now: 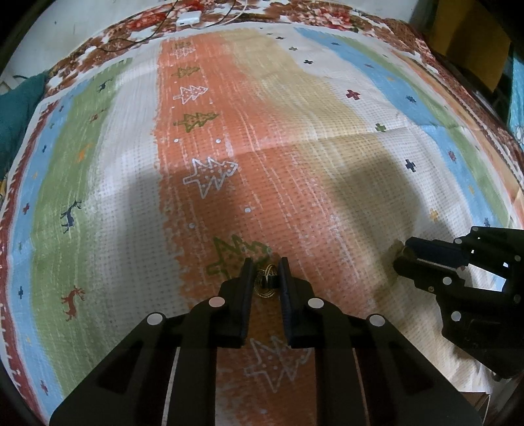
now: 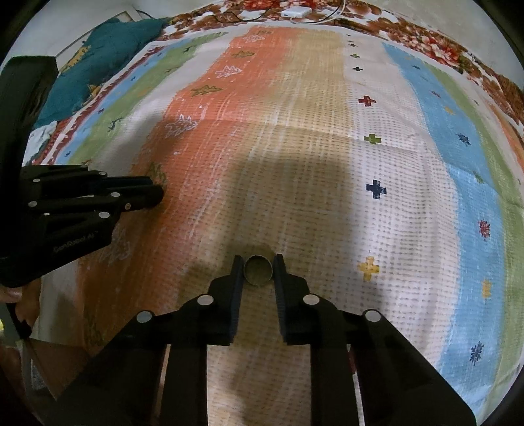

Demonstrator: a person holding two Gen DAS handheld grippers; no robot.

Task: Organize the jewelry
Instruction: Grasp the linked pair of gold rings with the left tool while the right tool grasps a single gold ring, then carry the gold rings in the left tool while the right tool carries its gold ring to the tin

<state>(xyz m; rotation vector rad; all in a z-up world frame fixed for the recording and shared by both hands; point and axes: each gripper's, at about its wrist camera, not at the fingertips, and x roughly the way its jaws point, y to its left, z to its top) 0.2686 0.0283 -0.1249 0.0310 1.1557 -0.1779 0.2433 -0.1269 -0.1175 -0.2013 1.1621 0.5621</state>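
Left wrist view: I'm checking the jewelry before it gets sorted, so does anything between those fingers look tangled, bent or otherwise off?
Nothing clearly damaged. The left gripper holds a small gold wire piece with a dark part in its middle; it is too small to judge tangling. The right gripper holds a small ring-shaped band, which looks intact.

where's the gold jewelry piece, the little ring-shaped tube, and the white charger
gold jewelry piece (image 1: pixel 267 283): left wrist view, on its wire loops between the fingers.
ring-shaped tube (image 2: pixel 258 269): right wrist view, on its open round mouth.
white charger (image 1: pixel 189 18): left wrist view, on its top face.
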